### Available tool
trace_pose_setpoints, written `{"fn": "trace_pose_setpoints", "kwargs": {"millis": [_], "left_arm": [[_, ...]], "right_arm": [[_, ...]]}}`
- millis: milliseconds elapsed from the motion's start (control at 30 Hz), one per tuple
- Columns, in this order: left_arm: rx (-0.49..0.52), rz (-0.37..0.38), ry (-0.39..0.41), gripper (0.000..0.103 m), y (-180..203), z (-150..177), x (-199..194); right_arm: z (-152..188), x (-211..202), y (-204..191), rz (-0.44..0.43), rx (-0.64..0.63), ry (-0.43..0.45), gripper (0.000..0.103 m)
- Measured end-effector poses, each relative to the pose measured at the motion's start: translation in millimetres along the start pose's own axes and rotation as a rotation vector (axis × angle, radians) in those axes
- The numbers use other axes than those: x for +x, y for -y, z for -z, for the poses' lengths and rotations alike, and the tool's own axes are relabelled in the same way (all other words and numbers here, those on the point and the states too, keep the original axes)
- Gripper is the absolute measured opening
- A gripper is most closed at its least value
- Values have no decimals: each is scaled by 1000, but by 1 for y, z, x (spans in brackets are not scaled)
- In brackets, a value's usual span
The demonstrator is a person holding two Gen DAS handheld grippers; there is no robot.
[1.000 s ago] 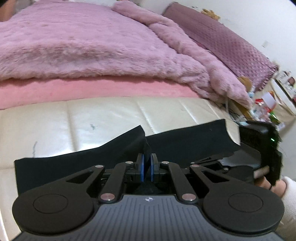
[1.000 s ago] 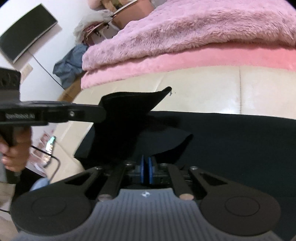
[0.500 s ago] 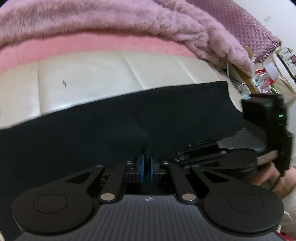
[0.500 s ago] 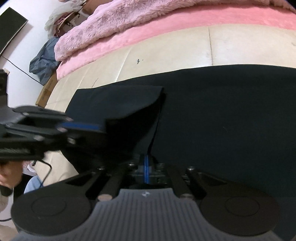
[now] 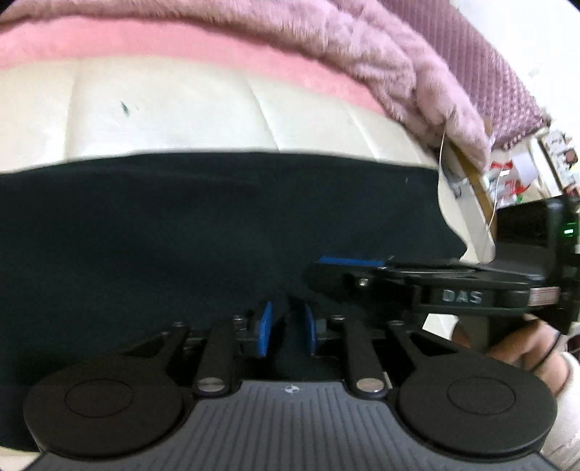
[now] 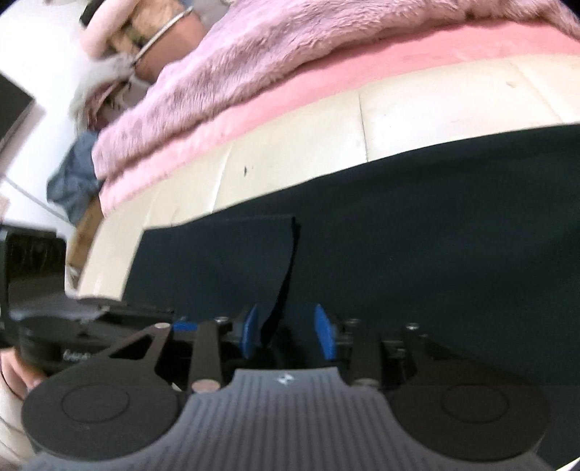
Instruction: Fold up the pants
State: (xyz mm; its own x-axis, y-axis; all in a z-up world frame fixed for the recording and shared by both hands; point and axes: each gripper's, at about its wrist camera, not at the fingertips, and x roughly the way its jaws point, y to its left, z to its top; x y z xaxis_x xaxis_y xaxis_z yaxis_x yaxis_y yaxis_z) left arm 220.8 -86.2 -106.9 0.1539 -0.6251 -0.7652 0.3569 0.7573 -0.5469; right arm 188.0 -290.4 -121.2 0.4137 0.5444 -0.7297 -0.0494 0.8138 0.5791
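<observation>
Black fabric fills the near field: the pants (image 5: 217, 224) lie flat along the near edge of the cream bench (image 5: 181, 108), long axis running left to right across both views. Your left gripper (image 5: 284, 329) has just been opening; its blue pads stand slightly apart, with a ridge of cloth between them, no longer pinched. Your right gripper (image 6: 286, 331) has likewise just been opening, wider, with the folded edge (image 6: 286, 275) standing loose between its pads. Both grippers sit side by side over the folded layer, the right nearer that edge. Beyond lies the pink blanket (image 5: 253, 21).
</observation>
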Motion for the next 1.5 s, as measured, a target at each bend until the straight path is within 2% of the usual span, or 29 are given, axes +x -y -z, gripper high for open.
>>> {"fn": "trace_pose_setpoints", "kwargs": {"millis": [67, 200, 333, 433, 567, 667, 733, 967, 1167, 1333, 1500], "left_arm": [[-6, -40, 51, 21, -5, 1, -15], [-6, -182, 124, 21, -23, 4, -43], [-44, -240, 147, 21, -42, 12, -60], [-81, -255, 167, 21, -51, 18, -69], [-98, -278, 200, 21, -52, 23, -81], [-109, -305, 238, 21, -56, 29, -97], [-126, -338, 275, 21, -62, 35, -112], [-205, -392, 378, 21, -79, 55, -157], [-212, -383, 406, 21, -74, 62, -166], [-164, -358, 398, 21, -55, 59, -154], [-102, -337, 371, 21, -33, 49, -134]], "right_arm": [[-3, 5, 2, -34, 48, 4, 33], [-5, 24, 10, -94, 149, -8, 33], [-5, 38, 18, -133, 208, -26, 28], [-7, 43, 19, -166, 218, -39, 27], [-11, 58, 20, -188, 212, -61, 10], [-11, 59, 18, -191, 223, -55, 1], [-14, 54, 9, -187, 203, -43, 0], [-48, -10, -59, -193, 36, 59, 0], [-86, -92, -109, -160, -104, 144, 0], [-115, -159, -115, -107, -150, 188, 0], [-133, -217, -98, 11, -180, 234, 0]]}}
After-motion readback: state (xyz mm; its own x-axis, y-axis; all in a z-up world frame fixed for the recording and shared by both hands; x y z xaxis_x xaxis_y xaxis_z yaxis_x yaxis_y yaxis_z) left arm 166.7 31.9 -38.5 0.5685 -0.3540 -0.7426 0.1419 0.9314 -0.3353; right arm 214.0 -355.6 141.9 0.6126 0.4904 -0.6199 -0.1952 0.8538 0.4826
